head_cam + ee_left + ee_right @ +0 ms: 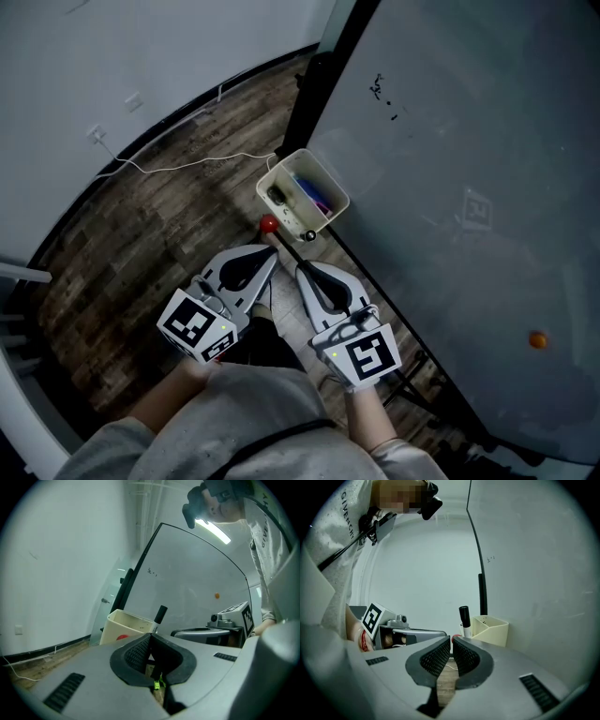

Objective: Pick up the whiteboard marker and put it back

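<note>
My left claw clamps the whiteboard marker upright before the cream bin on the whiteboard, a red ball nearby. My right claw, nearly together, holds nothing.

Head view, looking steeply down. Dark wood-plank floor fills left and centre. White wall across upper left, meeting floor at curved dark baseboard. Socket low on wall; white cable trails from it over floor. Large grey board covers right side, black post along its left edge. Small black marks near board's top, orange dot lower right. Left gripper view: bright strip light above board, upper right.
</note>
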Tool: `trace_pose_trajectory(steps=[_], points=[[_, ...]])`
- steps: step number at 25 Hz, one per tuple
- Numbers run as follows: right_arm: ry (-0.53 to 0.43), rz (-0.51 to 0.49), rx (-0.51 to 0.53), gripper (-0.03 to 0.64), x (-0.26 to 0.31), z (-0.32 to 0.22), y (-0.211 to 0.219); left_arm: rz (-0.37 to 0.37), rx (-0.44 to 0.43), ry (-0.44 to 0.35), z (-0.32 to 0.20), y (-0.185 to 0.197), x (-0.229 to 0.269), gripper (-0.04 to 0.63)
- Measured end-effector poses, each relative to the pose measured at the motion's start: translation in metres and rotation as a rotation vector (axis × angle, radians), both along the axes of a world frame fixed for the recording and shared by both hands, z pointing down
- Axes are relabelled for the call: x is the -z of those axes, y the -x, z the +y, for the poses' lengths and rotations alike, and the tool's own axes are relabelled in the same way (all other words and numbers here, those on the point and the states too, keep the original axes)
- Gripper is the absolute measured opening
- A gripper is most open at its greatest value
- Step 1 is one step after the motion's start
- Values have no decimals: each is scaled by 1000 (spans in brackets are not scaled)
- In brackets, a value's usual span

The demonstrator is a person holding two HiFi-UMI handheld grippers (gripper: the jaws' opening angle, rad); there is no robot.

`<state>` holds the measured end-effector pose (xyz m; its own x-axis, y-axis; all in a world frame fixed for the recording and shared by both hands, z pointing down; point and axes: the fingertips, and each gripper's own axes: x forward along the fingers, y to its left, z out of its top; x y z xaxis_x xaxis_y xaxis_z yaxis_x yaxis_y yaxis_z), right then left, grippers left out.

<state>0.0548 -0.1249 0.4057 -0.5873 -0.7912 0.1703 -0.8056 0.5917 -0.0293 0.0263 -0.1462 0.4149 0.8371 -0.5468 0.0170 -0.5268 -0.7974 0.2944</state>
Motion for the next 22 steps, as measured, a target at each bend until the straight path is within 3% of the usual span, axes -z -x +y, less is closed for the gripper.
trace_pose_trajectory(steps=[17, 22], points=[[45, -8, 11, 20, 17, 14, 16, -9, 0, -52, 14, 15, 18, 15], [-4, -39, 40, 19, 30, 14, 27, -9, 12, -70, 14, 24, 25, 15]])
